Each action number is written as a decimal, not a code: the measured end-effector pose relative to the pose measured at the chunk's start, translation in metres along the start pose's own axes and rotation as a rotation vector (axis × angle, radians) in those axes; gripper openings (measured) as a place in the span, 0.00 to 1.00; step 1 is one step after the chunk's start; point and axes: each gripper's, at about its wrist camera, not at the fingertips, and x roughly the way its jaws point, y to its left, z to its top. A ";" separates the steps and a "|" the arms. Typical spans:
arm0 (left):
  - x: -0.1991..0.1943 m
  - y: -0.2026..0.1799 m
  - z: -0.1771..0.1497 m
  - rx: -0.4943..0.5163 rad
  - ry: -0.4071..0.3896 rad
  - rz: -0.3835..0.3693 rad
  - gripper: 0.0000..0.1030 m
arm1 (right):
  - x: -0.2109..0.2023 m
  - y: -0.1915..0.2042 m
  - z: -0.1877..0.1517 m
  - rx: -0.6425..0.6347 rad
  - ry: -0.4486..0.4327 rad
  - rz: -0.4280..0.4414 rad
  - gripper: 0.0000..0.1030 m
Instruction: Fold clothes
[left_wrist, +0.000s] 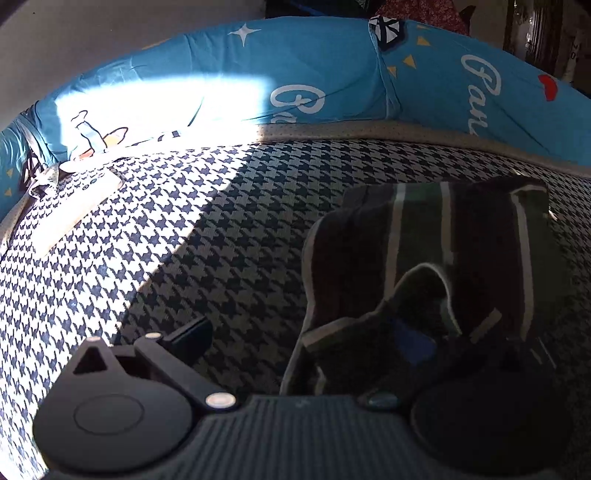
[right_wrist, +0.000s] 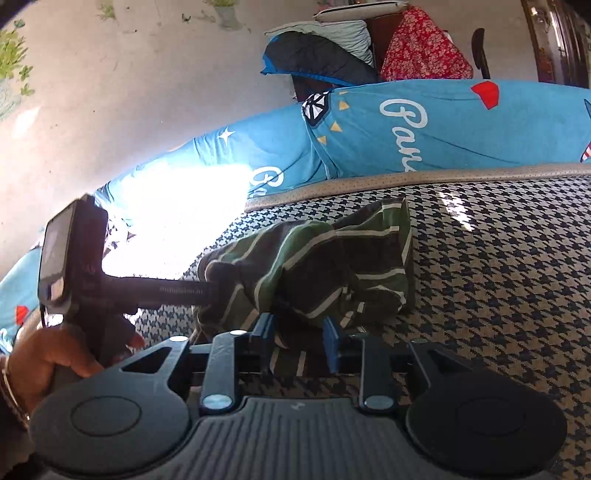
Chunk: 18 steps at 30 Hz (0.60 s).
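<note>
Fabric fills the nearest part of both views: a dark green garment with thin pale stripes (right_wrist: 332, 266) lies bunched on a houndstooth-patterned cover (right_wrist: 498, 295) that spreads over what looks like a bed. In the right wrist view, the right claw (right_wrist: 299, 349) sits low over that cover with its two blue fingers (right_wrist: 330, 345) standing a narrow gap apart, and a striped edge of the garment runs down between them; whether the pads actually press the cloth cannot be told. Just left of it, the left claw (right_wrist: 210, 286) reaches in from the side, its tip buried in a wad of the same garment and apparently clamped on it. A hand (right_wrist: 55, 365) grips that tool's handle at the lower left, a bangle at the wrist.

In the left wrist view, the left claw (left_wrist: 354, 339) has one dark finger (left_wrist: 188, 334) clear on the left, while the other side is covered by the garment (left_wrist: 443, 258), which drapes up and away in deep shadow.

Beyond the garment, a strong patch of sunlight falls across the houndstooth cover (left_wrist: 147, 240), where a pale flat device (left_wrist: 77, 206) lies. Behind the cover's beige edging rises a bright blue bolster (left_wrist: 314, 74) printed with white script, stars and small triangles. Farther back, against a pale wall, a pile of folded bedding (right_wrist: 325, 48) sits beside a red floral cloth (right_wrist: 421, 48).
</note>
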 end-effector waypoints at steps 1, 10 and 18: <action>0.000 0.000 -0.001 0.004 0.002 -0.002 1.00 | 0.002 -0.002 0.003 0.035 -0.007 0.010 0.45; -0.001 0.001 -0.005 0.013 0.015 -0.022 1.00 | 0.046 -0.013 0.020 0.295 0.022 0.039 0.53; -0.018 0.008 -0.003 0.006 -0.033 0.010 1.00 | 0.078 0.000 0.020 0.268 0.011 -0.003 0.52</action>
